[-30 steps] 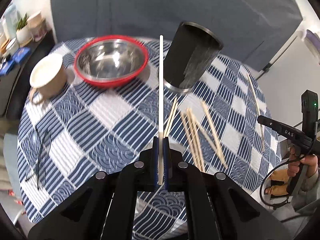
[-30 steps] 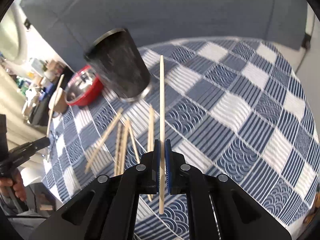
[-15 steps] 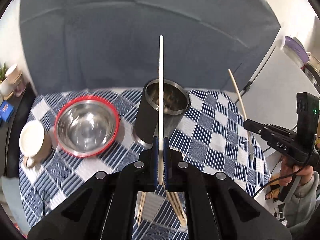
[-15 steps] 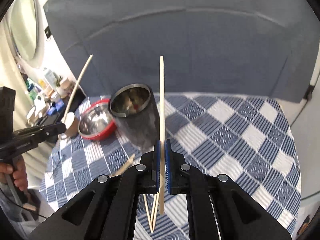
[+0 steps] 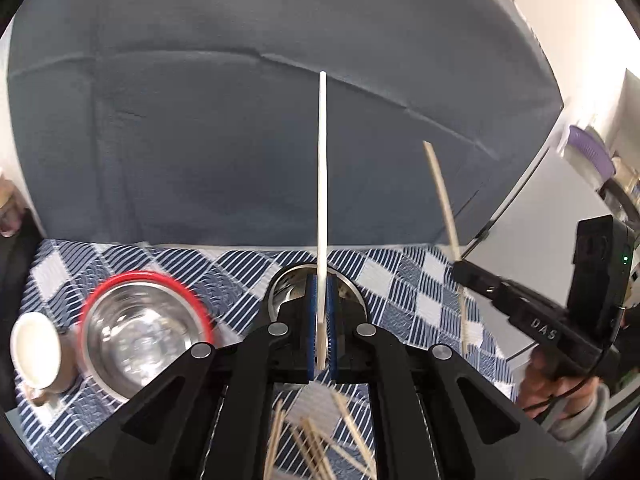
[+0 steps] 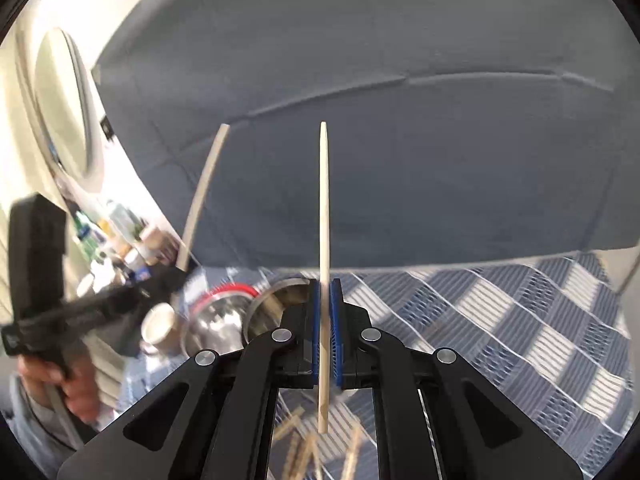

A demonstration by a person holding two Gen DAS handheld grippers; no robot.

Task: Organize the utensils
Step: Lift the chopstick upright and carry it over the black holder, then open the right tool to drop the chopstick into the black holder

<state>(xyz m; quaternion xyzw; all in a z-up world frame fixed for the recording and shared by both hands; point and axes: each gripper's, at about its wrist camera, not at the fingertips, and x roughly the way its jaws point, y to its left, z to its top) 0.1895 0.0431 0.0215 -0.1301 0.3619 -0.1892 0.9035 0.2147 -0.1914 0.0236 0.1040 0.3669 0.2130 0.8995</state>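
White chopstick (image 5: 322, 184) upright at frame centre; wooden chopstick (image 6: 324, 264) likewise. Steel cup (image 5: 288, 286) open, lower centre. Loose chopsticks (image 5: 316, 446) scattered along bottom edge.

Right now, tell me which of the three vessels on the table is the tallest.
The dark steel cup, directly behind the left fingers. The red-rimmed bowl and the cream mug to its left sit lower.

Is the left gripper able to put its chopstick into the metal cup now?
Probably yes: the left gripper holds its chopstick upright, the metal cup is open just beyond, nothing between.
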